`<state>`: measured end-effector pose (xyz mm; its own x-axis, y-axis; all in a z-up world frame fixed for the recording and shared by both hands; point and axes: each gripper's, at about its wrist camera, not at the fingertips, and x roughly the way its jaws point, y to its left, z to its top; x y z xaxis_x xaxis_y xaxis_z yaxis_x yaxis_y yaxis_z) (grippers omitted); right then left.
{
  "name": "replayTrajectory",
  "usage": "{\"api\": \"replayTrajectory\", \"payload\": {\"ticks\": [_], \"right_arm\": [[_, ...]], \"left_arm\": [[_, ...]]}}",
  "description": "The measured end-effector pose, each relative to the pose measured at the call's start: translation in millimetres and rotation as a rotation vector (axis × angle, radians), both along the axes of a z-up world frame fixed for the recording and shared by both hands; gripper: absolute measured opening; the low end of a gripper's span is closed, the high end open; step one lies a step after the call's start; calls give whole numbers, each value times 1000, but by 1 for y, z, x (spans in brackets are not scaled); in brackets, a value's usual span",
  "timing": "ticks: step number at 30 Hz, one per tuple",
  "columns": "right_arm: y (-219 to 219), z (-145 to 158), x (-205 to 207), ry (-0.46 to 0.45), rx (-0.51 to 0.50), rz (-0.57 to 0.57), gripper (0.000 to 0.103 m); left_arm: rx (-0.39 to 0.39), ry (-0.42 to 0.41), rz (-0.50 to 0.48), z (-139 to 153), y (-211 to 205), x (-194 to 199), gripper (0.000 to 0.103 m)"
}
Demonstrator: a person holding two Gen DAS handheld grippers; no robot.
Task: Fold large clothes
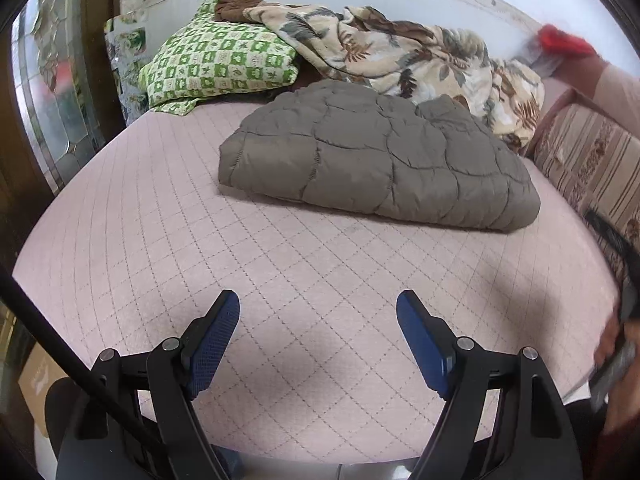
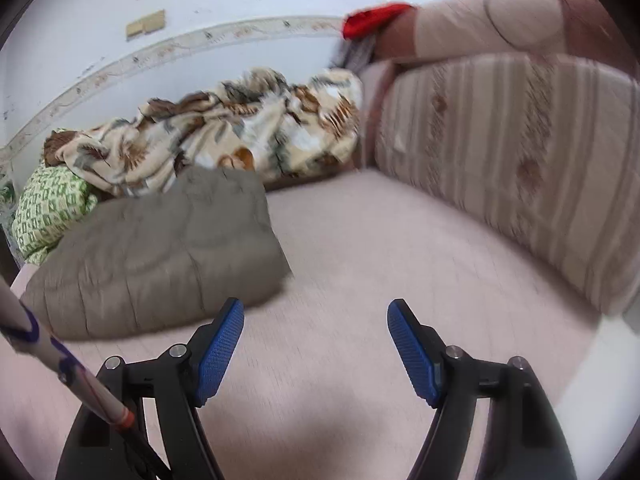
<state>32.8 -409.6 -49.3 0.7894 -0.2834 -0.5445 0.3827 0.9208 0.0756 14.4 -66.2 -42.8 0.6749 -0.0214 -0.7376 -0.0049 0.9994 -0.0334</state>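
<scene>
Pink quilted bed (image 1: pixel 160 240) underneath everything; floral blanket (image 1: pixel 400 56) bunched along the wall; grey-brown padded coat (image 1: pixel 380 160) folded mid-bed, just before the blanket; left hand-held gripper (image 1: pixel 318 344) and right hand-held gripper (image 2: pixel 316 350) both spread wide, grasping nothing, above bare mattress.

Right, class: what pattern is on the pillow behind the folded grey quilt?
Green-and-white checks on the pillow, clearest in the left wrist view.

Left tongs (image 1: pixel 318 308) hang wide apart, holding nothing, over the pink quilted bed (image 1: pixel 168 216). Folded grey puffy jacket (image 1: pixel 376 160) sits further back, floral blanket (image 1: pixel 404 60) and green checked pillow (image 1: pixel 216 60) behind it.
</scene>
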Motion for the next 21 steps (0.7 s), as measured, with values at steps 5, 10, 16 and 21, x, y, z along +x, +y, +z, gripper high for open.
{"api": "replayTrajectory", "payload": {"ticks": [5,10,16,21], "right_arm": [[6,-8,53,24,29,46,78],[-8,-53,80,180,131,43,75],[-24,-59,76,182,178,30,75],[-41,-65,70,179,257,-16,77]], "left_arm": [[48,-20,2,3,-7,0,80],[47,12,9,-5,-9,11,80],[26,39,-19,-14,-16,16,80],[20,27,-8,-13,-6,13,80]]}}
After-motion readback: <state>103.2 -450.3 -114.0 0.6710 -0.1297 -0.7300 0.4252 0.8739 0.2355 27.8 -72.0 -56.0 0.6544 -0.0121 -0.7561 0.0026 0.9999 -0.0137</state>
